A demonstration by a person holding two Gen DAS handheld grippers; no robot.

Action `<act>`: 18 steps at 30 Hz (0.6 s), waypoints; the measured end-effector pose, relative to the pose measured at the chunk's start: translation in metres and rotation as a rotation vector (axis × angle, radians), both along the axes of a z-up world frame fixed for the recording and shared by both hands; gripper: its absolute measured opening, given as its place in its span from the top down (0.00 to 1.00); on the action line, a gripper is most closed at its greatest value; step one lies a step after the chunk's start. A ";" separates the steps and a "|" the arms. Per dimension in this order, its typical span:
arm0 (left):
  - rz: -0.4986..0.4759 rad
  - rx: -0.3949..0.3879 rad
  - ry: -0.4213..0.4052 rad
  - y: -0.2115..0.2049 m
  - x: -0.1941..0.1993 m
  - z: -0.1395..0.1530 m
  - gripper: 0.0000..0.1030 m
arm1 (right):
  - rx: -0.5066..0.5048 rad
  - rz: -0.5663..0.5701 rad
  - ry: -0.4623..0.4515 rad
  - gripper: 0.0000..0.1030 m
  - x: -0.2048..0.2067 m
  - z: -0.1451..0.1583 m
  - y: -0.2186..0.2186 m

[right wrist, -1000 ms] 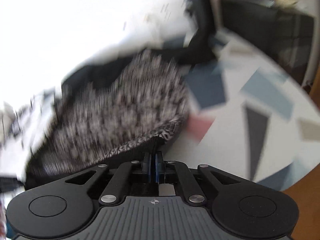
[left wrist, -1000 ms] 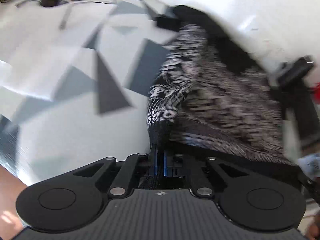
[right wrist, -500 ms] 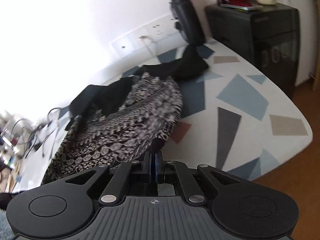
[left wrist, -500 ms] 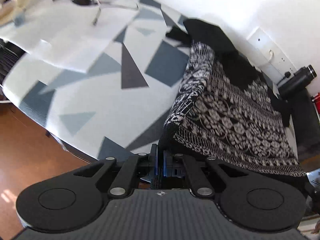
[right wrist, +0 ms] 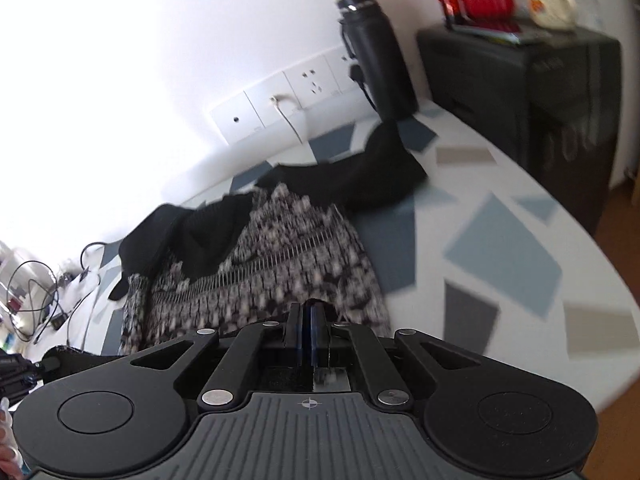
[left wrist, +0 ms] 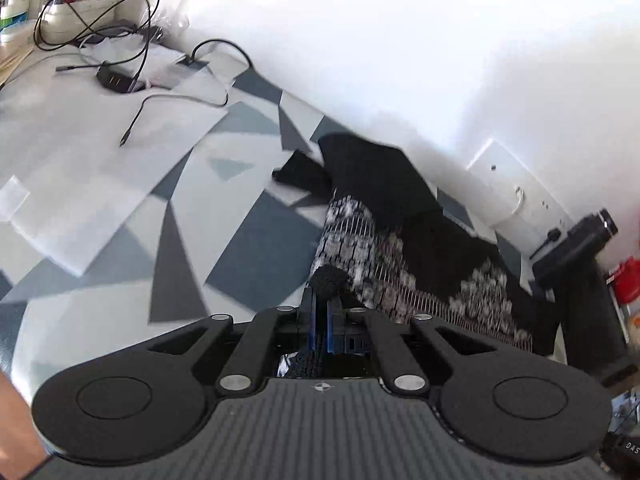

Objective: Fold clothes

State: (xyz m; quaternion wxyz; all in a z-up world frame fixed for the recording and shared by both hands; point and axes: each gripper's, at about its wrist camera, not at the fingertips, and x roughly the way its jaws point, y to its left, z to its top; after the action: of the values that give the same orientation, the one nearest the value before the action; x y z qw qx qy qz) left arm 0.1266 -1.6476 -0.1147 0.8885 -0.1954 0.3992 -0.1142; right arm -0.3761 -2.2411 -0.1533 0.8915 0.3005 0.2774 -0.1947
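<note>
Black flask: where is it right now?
In the right wrist view the black flask stands upright at the back of the table against the wall, right of the wall sockets, left of the black cabinet, just behind the garment's black sleeve.

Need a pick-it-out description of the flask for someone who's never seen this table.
Start at the white socket strip on the wall behind the patterned table. At its right end, just left of the black cabinet, stands the flask. It is the only tall upright black cylinder there, standing just behind the black part of the garment.
</note>
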 end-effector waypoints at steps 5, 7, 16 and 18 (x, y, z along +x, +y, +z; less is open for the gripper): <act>-0.033 0.075 -0.075 -0.030 0.037 -0.008 0.95 | -0.046 -0.065 -0.046 0.97 0.045 0.006 -0.021; -0.067 0.131 -0.071 -0.046 0.052 -0.022 0.95 | -0.043 -0.099 -0.013 0.97 0.065 -0.005 -0.031; -0.237 0.222 -0.013 -0.054 0.059 -0.061 0.32 | -0.164 -0.199 0.173 0.34 0.101 -0.061 -0.024; -0.275 0.254 0.006 -0.062 0.063 -0.066 0.32 | -0.188 -0.177 0.177 0.17 0.099 -0.064 -0.020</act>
State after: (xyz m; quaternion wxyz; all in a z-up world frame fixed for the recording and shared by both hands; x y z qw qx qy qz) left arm 0.1893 -1.7100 -0.1808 0.8809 -0.0255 0.4359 -0.1827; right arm -0.2769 -2.2607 -0.2172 0.8673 0.2207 0.3078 -0.3231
